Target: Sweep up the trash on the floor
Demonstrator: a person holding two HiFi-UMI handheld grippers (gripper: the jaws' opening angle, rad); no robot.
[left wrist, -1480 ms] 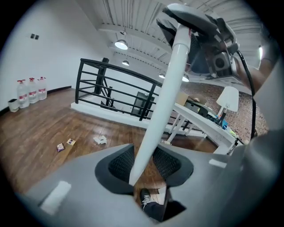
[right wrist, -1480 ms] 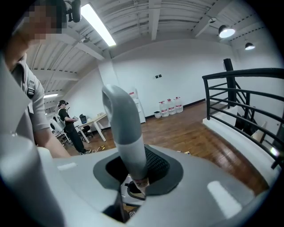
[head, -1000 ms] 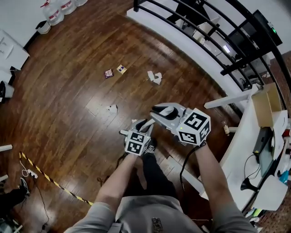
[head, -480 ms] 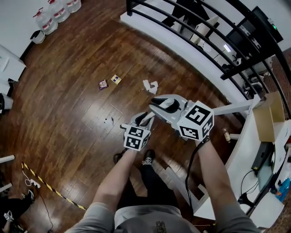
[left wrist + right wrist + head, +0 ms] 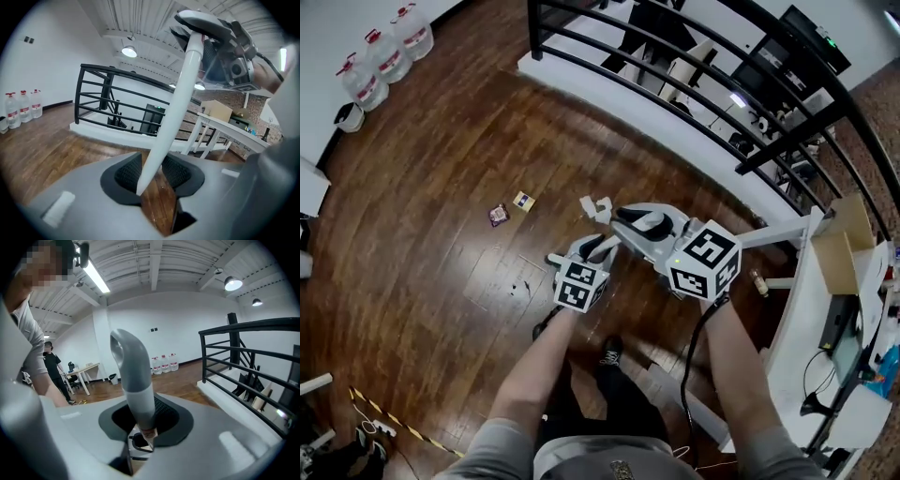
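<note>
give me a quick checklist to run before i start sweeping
1. Left tongs clamped on the white handle: ok
2. Right tongs clamped on the grey handle: ok
3. Trash in sight: ok. The crumpled paper lies just ahead of the tongs, with the dark wrapper and pale wrapper further left
4. Lower ends of both handles on the floor: cannot tell, hidden below the hands
5. Railing apart from the paper: ok
</note>
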